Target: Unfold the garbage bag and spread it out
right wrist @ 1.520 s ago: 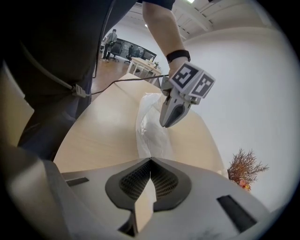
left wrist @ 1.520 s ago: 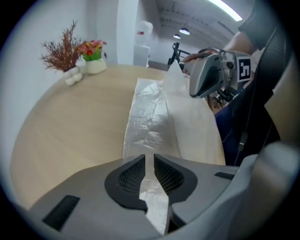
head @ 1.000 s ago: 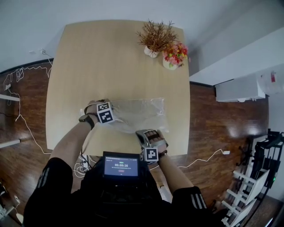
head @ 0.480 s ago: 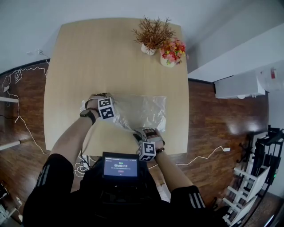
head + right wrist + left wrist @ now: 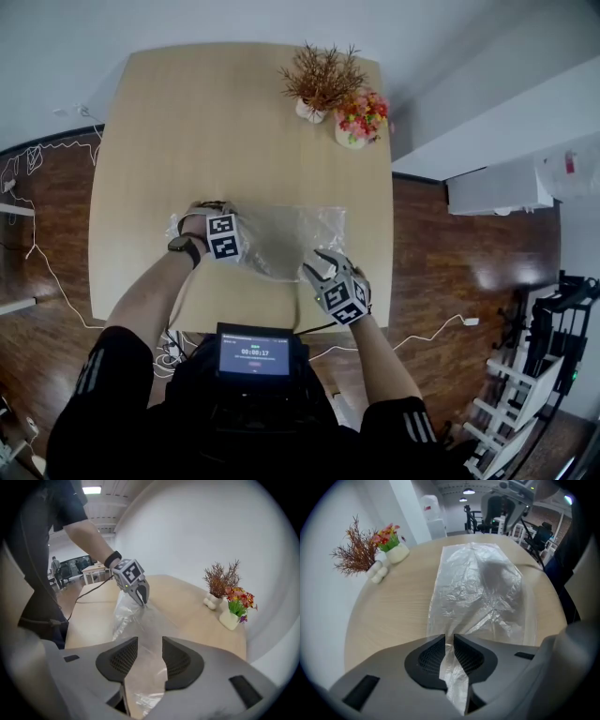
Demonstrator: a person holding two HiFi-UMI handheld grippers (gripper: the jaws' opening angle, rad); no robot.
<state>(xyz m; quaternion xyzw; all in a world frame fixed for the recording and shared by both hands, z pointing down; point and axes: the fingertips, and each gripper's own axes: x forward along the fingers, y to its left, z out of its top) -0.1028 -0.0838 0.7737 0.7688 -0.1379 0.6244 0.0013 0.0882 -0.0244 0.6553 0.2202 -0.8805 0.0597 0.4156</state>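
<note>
A clear, crinkled garbage bag (image 5: 286, 239) lies mostly flat on the near half of the wooden table (image 5: 234, 122). My left gripper (image 5: 246, 253) is at the bag's left end, shut on a bunched strip of the film (image 5: 452, 672) that runs between its pads. The rest of the bag (image 5: 480, 588) stretches away from it. My right gripper (image 5: 317, 264) hovers over the bag's near right part. Its jaws are opening, and the bag (image 5: 140, 625) shows through the gap (image 5: 150, 648) without the pads pressing on it. The left gripper (image 5: 140, 597) pinches the far end.
A dried plant (image 5: 319, 80) and a pot of flowers (image 5: 356, 120) stand at the table's far right corner. A small screen (image 5: 255, 353) sits at my chest. Cables (image 5: 37, 159) lie on the wooden floor to the left.
My right gripper has swung right from the bag's near edge and turned, and its jaws have come apart off the film. The left gripper has stayed in place, holding the bag.
</note>
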